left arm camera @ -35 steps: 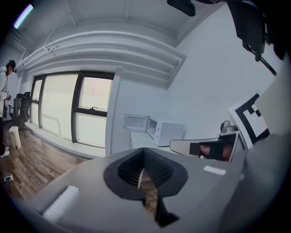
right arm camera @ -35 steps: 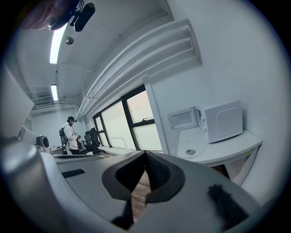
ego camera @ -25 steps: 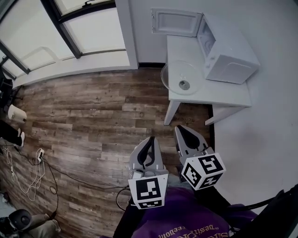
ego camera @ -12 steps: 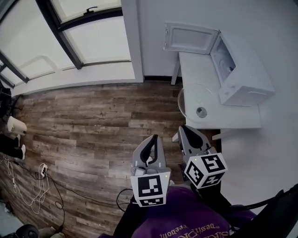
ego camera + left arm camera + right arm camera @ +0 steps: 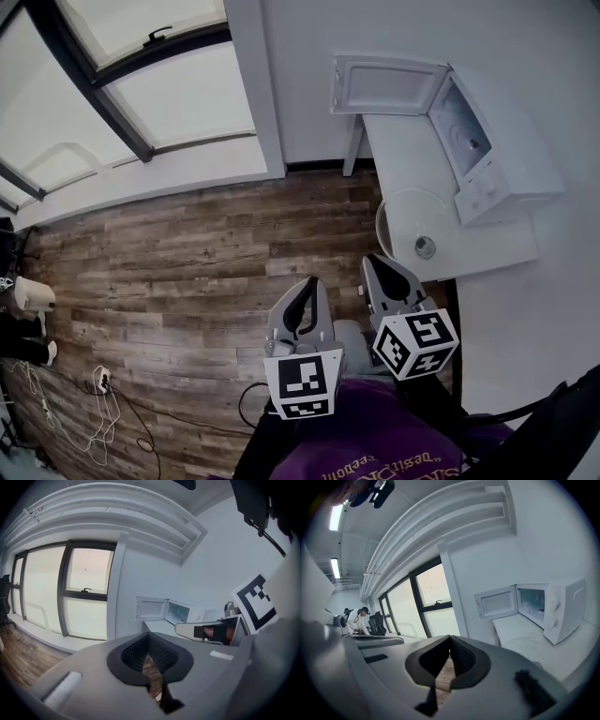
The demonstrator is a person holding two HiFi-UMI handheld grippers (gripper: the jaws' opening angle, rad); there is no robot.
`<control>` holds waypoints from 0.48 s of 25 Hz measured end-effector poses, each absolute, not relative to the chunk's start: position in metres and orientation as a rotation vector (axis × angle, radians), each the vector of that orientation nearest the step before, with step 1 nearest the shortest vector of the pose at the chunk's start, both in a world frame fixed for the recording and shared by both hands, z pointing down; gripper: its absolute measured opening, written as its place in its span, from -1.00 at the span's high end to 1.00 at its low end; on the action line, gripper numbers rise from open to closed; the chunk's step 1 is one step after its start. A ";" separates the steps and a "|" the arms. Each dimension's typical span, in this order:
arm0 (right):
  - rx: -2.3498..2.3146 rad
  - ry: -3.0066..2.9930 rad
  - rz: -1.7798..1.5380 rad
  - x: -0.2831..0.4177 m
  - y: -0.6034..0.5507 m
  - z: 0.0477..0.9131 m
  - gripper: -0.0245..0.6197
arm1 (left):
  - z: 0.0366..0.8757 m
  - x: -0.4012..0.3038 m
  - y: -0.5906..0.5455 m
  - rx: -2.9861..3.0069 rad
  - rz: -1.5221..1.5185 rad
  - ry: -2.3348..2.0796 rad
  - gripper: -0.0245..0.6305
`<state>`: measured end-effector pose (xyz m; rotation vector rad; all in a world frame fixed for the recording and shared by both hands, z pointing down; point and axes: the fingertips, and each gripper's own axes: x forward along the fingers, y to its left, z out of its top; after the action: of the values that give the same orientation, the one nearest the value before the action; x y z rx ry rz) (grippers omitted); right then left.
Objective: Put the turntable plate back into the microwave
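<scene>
A: What could go wrong from here?

B: Nearest come the tools. The left hand-held gripper (image 5: 305, 286) and the right hand-held gripper (image 5: 375, 267) each have their jaws pressed together with nothing between them, and both are well short of the microwave (image 5: 497, 141). If they arrive like that, they would likely shove the turntable plate (image 5: 412, 216) rather than take it.

A: Where does the plate lie?

B: On the counter (image 5: 398, 150), in front of the microwave's open mouth, at the counter edge away from the microwave. Its rim seems to overhang that edge a little. It is clear glass, so a nudge or a thin pinch on the rim could send it sliding onto the wooden floor (image 5: 187, 244). Farther on, the door (image 5: 389, 86) stands swung wide beside the microwave's cavity, and a tilted plate could knock it or the frame.

A: And the count?

B: Two hand-held grippers, one plate, one counter, one microwave, one door.
</scene>
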<state>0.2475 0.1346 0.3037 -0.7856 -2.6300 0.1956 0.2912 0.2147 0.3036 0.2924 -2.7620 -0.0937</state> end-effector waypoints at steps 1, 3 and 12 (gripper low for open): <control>-0.764 -2.627 0.196 0.242 0.134 0.308 0.90 | 0.307 0.286 0.215 0.307 -0.091 -2.756 0.91; -0.726 -2.617 0.200 0.230 0.132 0.316 0.90 | 0.313 0.275 0.217 0.322 -0.087 -2.740 0.91; -0.625 -2.630 0.216 0.145 0.139 0.330 0.90 | 0.325 0.187 0.237 0.363 -0.073 -2.720 0.91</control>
<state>0.1447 0.1390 0.3295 -0.6254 -2.6304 0.2162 0.1871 0.2368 0.3248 0.3630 -2.7199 -0.0731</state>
